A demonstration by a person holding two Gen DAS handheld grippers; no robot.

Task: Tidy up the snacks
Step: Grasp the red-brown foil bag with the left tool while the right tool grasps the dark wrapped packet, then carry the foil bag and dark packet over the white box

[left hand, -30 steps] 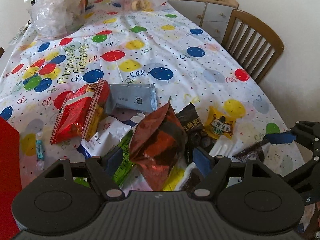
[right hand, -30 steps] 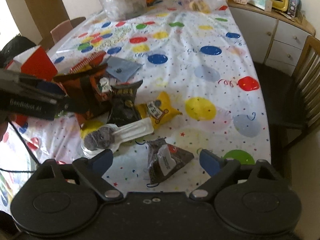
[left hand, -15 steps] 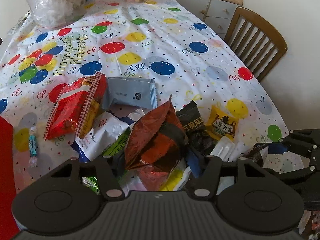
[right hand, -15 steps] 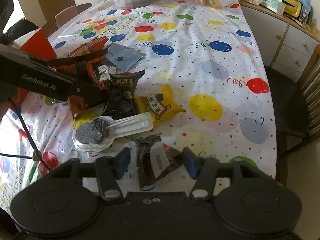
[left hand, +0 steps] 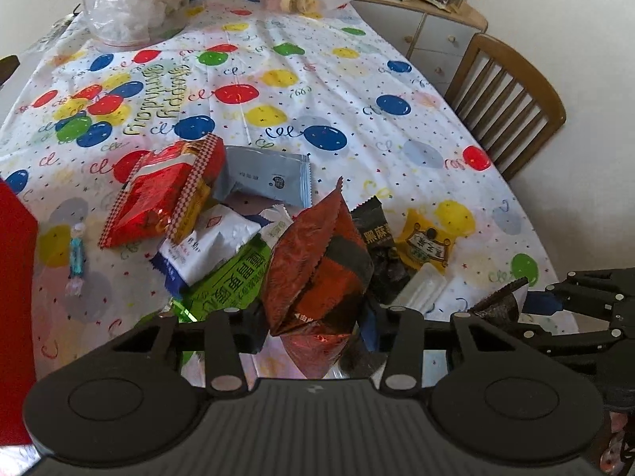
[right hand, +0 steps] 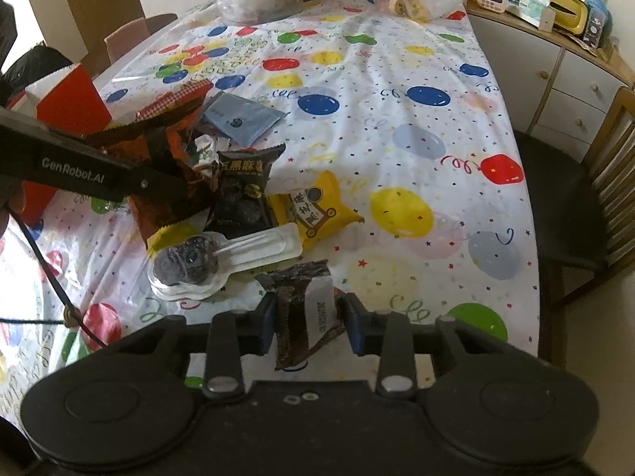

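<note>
grabbing two snacks at once: the left gripper (left hand: 315,327) has just been closing and now pinches the crinkly red-brown snack bag (left hand: 317,273), which stands up out of the pile in the middle of the worktop (left hand: 357,79). the right gripper (right hand: 309,323) has just been closing too, clamped on a small dark packet with a white label (right hand: 303,309) near the front edge, just beside the clear-packed lollipop (right hand: 222,256) and yellow packet (right hand: 313,210).
</note>
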